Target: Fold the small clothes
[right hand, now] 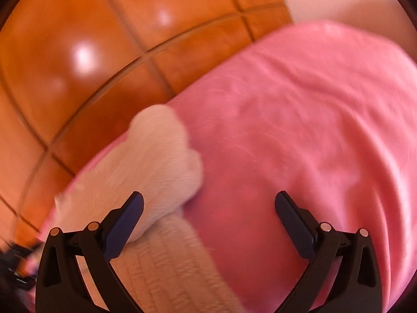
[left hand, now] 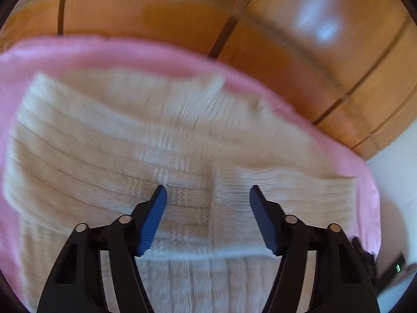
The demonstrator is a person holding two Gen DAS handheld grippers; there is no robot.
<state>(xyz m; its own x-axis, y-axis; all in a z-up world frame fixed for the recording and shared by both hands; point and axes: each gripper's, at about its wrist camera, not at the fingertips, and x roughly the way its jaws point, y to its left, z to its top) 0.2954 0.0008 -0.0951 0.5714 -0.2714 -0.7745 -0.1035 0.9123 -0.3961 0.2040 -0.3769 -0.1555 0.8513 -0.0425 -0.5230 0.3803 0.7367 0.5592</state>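
You were mid-fold: the cream knit (left hand: 161, 140) lay on the pink blanket (right hand: 299, 120), left gripper (left hand: 208, 191) half-open above it, right gripper (right hand: 209, 199) wide and empty, needing a fresh edge grasp next.

A cream sweater (left hand: 109, 140) is seen as thick knitted wool-like cloth, ribbed and cabled, soft and matt. Beneath it a pink blanket (right hand: 299, 120) is shown as smooth, slightly fleecy cloth without shine. The floor (right hand: 86, 52) is made of orange-brown tiles, glossy, with bright light reflected and dark grout lines. The left gripper (left hand: 208, 208) is built of matt black plastic, with ridged blue pads (left hand: 153, 219) and small metal pins.
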